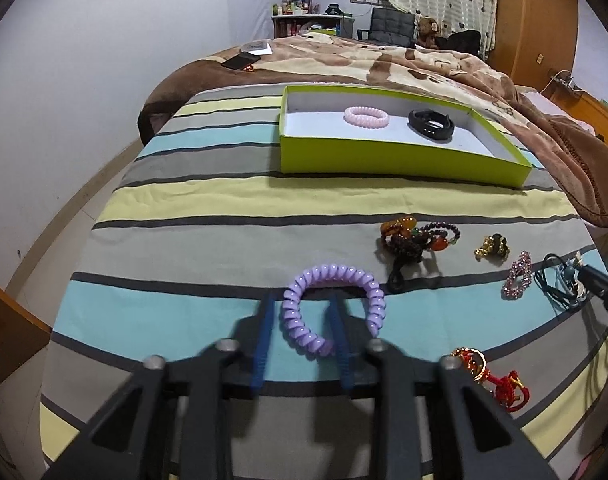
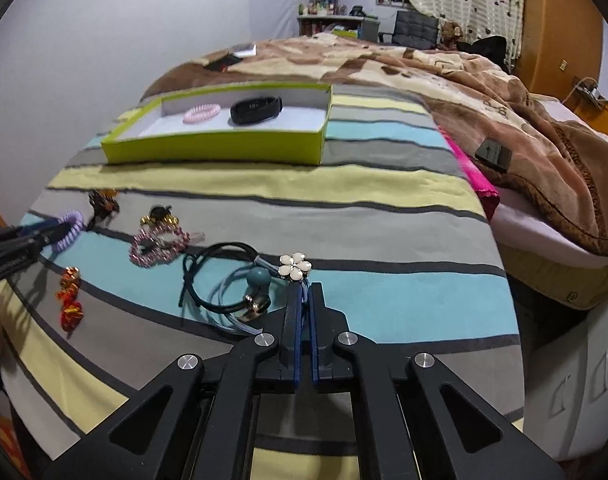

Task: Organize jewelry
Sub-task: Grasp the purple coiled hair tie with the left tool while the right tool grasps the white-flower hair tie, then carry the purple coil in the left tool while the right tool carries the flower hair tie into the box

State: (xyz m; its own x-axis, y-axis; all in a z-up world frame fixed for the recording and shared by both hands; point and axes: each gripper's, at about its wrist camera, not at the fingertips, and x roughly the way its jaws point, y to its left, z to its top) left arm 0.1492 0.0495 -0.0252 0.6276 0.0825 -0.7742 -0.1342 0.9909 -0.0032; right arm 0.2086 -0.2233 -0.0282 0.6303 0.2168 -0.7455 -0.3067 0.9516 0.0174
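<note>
A lime green box (image 1: 383, 156) sits on the striped bedspread and holds a pink coil hair tie (image 1: 366, 116) and a black band (image 1: 431, 125). My left gripper (image 1: 302, 300) is open, its fingers straddling one side of a purple coil hair tie (image 1: 331, 312) on the bed. My right gripper (image 2: 304, 292) is shut on the cord of a hair tie with a white flower charm (image 2: 295, 266). The box (image 2: 224, 146) lies far ahead left in the right wrist view.
Loose pieces lie on the bedspread: beaded bracelets (image 1: 417, 238), a gold and black clip (image 1: 491, 246), a pink rhinestone clip (image 1: 517, 276), a red and gold knot (image 1: 491, 380), black and teal hair ties (image 2: 232, 288). A brown blanket (image 1: 503, 92) covers the bed beyond. The bed edge drops off at right.
</note>
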